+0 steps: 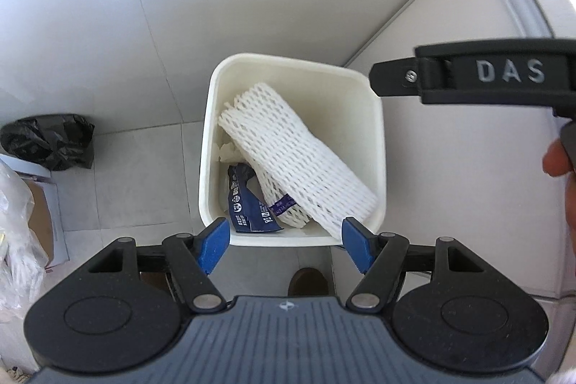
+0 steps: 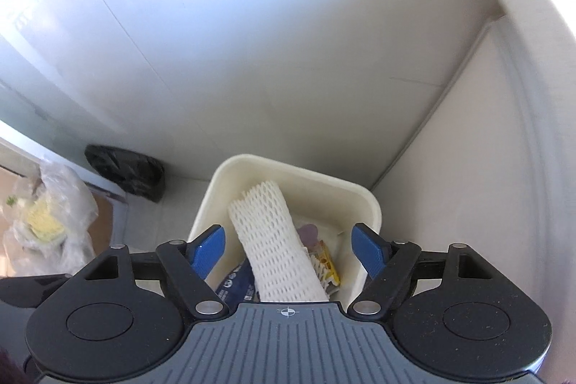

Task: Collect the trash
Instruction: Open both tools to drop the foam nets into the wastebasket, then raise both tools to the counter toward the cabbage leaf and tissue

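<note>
A white square trash bin [image 1: 212,146] [image 2: 363,197] stands on the floor in a corner, seen from above. A white foam net sleeve [image 1: 295,153] [image 2: 277,251] lies slanted inside it, over a dark blue wrapper [image 1: 248,207] [image 2: 235,283] and a yellow wrapper [image 2: 329,267]. My left gripper [image 1: 286,249] hangs above the bin's near rim, open, nothing between its blue pads. My right gripper [image 2: 289,251] is also above the bin, open and empty; in the left wrist view its black side [image 1: 468,74] shows at the right with a fingertip of the hand holding it.
A black bag-lined bin [image 1: 50,141] [image 2: 126,171] stands at the left against the wall. A clear plastic bag [image 2: 46,215] [image 1: 14,240] and a cardboard box [image 1: 43,225] lie at the far left. White walls close the corner at the back and right.
</note>
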`<state>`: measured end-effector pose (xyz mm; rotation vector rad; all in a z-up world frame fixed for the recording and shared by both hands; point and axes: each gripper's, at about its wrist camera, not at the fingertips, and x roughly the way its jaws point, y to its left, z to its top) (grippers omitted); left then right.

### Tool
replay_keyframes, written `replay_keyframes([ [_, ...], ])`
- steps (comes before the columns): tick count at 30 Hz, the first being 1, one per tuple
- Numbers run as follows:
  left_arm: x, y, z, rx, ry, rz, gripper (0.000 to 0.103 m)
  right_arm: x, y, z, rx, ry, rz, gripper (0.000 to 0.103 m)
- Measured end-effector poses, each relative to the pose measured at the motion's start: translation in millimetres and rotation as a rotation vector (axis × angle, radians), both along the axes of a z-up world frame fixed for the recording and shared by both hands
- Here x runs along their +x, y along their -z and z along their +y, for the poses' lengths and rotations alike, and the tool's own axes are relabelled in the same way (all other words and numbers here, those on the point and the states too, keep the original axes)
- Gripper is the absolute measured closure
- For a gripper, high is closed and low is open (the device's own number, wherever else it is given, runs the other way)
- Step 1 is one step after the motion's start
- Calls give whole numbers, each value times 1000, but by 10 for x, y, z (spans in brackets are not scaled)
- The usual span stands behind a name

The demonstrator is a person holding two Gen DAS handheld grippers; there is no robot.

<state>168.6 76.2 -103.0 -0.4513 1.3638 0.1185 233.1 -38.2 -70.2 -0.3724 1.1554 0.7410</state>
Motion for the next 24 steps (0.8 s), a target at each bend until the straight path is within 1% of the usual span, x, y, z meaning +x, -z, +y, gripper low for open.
replay_keyframes([
  [7, -83, -330, -84, 27, 55, -44, 34, -181, -414, -202, 39, 6, -94, 23],
  [10, -95, -464, -125, 42, 77, -66, 32, -235, -589, -343, 70, 33, -133, 22],
  [12, -84, -550, -146, 49, 90, -83, 31, -265, -707, -449, 91, 50, -160, 19],
  [15, -54, -695, -179, 59, 117, -112, 27, -325, -898, -628, 122, 80, -210, 17],
  [20, 34, -905, -263, 69, 167, -159, 20, -406, -1165, -962, 167, 162, -276, 14],
  [24, 114, -1099, -349, 104, 205, -217, 15, -432, -1325, -1313, 187, 250, -314, 13],
])
